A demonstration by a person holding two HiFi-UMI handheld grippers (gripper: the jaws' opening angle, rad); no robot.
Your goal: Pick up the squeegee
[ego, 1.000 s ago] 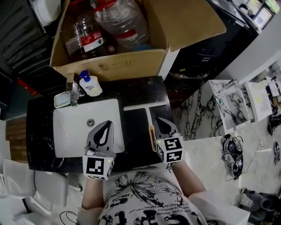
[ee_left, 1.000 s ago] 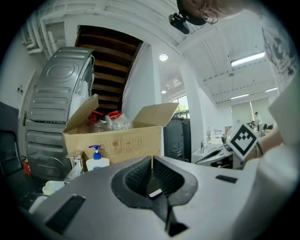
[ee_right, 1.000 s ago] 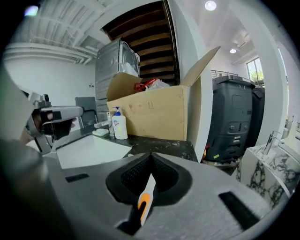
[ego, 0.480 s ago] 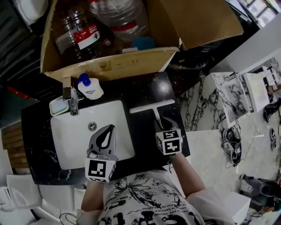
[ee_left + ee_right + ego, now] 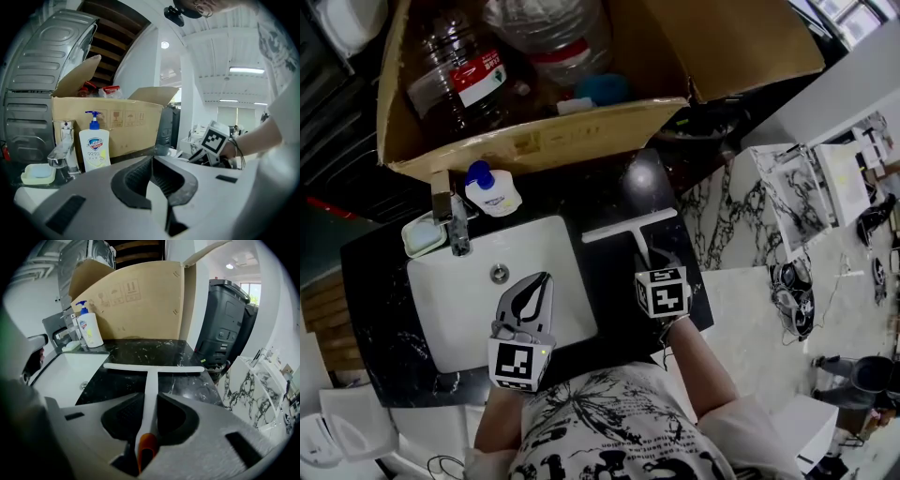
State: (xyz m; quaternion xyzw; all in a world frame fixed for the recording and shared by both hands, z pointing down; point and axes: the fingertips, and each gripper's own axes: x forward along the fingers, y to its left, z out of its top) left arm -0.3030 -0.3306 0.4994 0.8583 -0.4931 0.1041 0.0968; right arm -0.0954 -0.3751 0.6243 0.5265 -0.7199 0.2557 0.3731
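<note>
Both grippers have come lower, and the right gripper now sits over the squeegee handle. Its fingers are closing with the handle between them, not squeezing yet. The squeegee lies flat on the black bench, right of the sink, handle pointing at the person. The left gripper hangs over the sink, fingers shut and empty. I think lifting straight up has the most room
</note>
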